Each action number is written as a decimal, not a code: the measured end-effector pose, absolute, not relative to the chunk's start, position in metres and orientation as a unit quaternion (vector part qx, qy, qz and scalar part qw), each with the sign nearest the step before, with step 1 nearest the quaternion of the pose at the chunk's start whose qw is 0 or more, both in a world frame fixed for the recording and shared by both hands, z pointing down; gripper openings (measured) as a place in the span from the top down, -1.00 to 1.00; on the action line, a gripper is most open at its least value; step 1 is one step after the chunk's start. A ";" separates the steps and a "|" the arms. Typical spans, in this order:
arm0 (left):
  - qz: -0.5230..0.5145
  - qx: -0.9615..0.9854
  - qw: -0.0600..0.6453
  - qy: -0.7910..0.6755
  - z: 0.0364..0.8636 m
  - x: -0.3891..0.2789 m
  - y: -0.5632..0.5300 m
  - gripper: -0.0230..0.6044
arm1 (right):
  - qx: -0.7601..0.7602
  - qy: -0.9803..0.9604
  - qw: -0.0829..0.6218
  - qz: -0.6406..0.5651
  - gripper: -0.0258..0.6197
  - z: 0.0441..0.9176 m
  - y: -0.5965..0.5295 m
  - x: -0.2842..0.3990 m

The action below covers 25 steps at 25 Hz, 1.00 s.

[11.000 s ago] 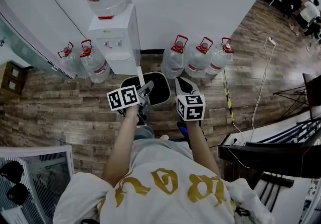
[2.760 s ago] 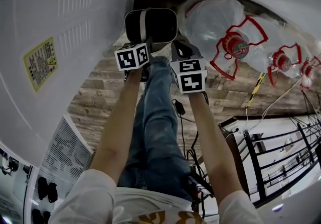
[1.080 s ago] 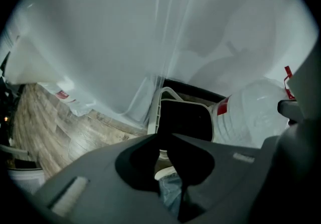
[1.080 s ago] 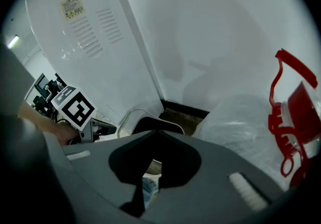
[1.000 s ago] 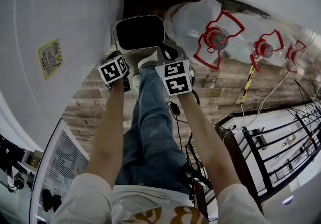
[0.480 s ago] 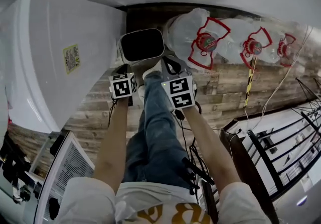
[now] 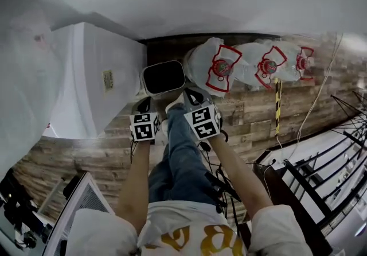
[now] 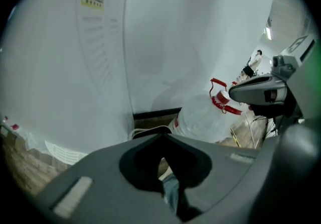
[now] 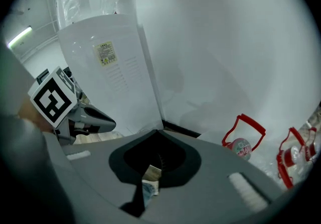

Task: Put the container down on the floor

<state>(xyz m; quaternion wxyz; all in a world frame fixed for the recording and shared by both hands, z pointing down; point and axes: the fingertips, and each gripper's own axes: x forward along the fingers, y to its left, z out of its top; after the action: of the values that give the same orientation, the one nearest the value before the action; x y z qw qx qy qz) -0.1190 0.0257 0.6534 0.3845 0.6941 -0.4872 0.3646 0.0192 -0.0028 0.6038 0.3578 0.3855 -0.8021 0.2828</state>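
Note:
The container [image 7: 163, 77], a white bin with a dark inside, stands on the wooden floor between the water dispenser [image 7: 97, 77] and a water bottle [image 7: 215, 68]. My left gripper [image 7: 144, 104] is just short of its near rim, apart from it, jaws shut on nothing. My right gripper [image 7: 194, 96] sits near the bin's right corner, also shut and empty. In the left gripper view the jaws of the left gripper [image 8: 163, 136] meet, with the bin's white rim [image 8: 145, 131] just beyond them. The right gripper [image 9: 161, 131] shows the same joined jaws.
Three clear water bottles with red caps, the middle one [image 7: 264, 65], lie in a row along the wall. A striped cable [image 7: 277, 105] runs over the floor to the right. A black metal rack [image 7: 321, 174] stands at right. The person's jeans leg [image 7: 180, 151] is below the grippers.
The container went from being carried to standing on the floor by the dispenser. Over the last second both grippers drew back from its rim and the head view rose.

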 end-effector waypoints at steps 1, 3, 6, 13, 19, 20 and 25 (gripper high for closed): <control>0.354 0.698 0.387 -0.488 0.643 -0.117 0.027 0.93 | 0.386 -0.803 0.357 0.281 0.83 0.596 -0.001 0.018; 0.330 0.704 0.393 -0.492 0.622 -0.114 0.028 0.93 | 0.385 -0.806 0.358 0.272 0.83 0.579 0.002 0.017; 0.312 0.716 0.381 -0.494 0.593 -0.111 0.024 0.93 | 0.371 -0.821 0.367 0.232 0.83 0.554 0.005 0.007; 0.292 0.749 0.341 -0.488 0.529 -0.106 0.018 0.93 | 0.379 -0.839 0.325 0.217 0.83 0.495 0.000 0.001; 0.239 0.767 0.318 -0.503 0.468 -0.109 -0.008 0.93 | 0.391 -0.844 0.298 0.215 0.83 0.443 -0.011 0.012; 0.225 0.769 0.321 -0.505 0.455 -0.110 -0.007 0.93 | 0.392 -0.846 0.291 0.216 0.83 0.432 -0.009 0.012; 0.172 0.787 0.308 -0.506 0.398 -0.109 -0.003 0.93 | 0.402 -0.854 0.269 0.192 0.83 0.381 0.001 0.006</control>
<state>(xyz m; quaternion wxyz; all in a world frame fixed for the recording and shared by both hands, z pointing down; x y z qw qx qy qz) -0.1088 -0.0027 0.3976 0.3075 0.7871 -0.5064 0.1717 0.0057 0.0008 0.3810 0.2690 0.4015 -0.8540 0.1925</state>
